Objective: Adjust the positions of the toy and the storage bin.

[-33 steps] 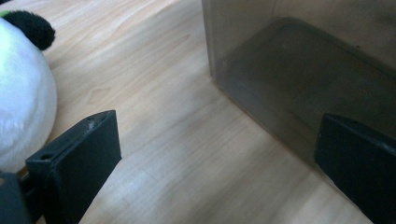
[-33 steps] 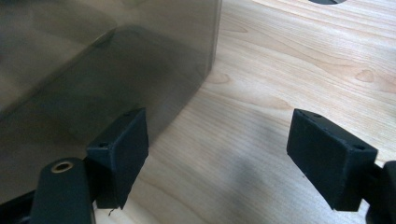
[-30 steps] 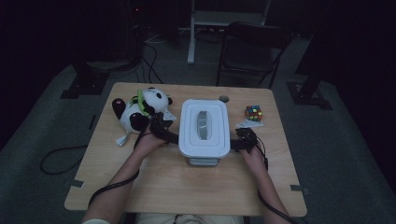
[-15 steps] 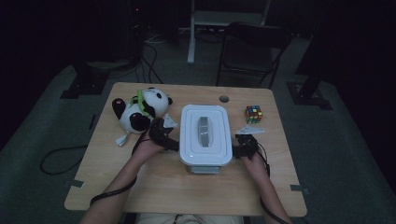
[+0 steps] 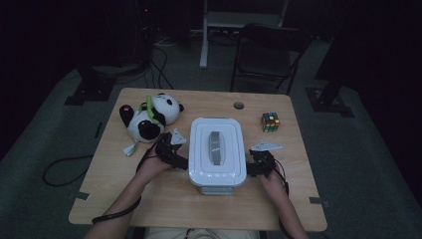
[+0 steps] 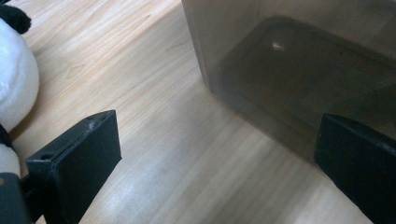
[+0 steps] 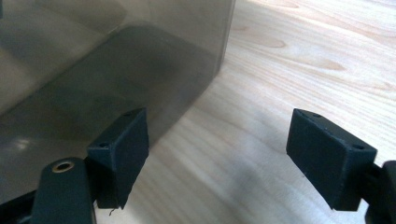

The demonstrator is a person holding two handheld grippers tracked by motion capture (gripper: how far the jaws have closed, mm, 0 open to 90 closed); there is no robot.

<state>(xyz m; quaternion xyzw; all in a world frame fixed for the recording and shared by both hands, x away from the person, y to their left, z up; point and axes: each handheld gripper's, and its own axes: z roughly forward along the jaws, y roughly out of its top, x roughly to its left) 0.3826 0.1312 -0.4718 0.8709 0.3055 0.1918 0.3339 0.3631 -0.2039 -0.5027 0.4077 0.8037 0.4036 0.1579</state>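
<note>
A clear storage box with a white lid (image 5: 217,149) stands in the middle of the wooden table (image 5: 149,204). My left gripper (image 5: 180,158) sits low against the box's left side and my right gripper (image 5: 255,165) against its right side. In the left gripper view my left gripper (image 6: 215,158) is open over bare wood, with the box wall (image 6: 289,70) just beyond the right-hand jaw. In the right gripper view my right gripper (image 7: 219,154) is open too; its left-hand jaw lies along the box wall (image 7: 116,60). Whether the jaws touch the box is unclear.
A plush panda (image 5: 149,118) lies at the table's back left, close behind my left hand, and its white side shows as panda (image 6: 14,88). A colour cube (image 5: 270,121) sits at the back right. A cable hole (image 5: 239,105) is behind the box. A chair (image 5: 271,50) stands beyond the table.
The box has slid toward the near edge of the table, and both hands with their grippers have come back with it on either side. Both grippers stayed open.
</note>
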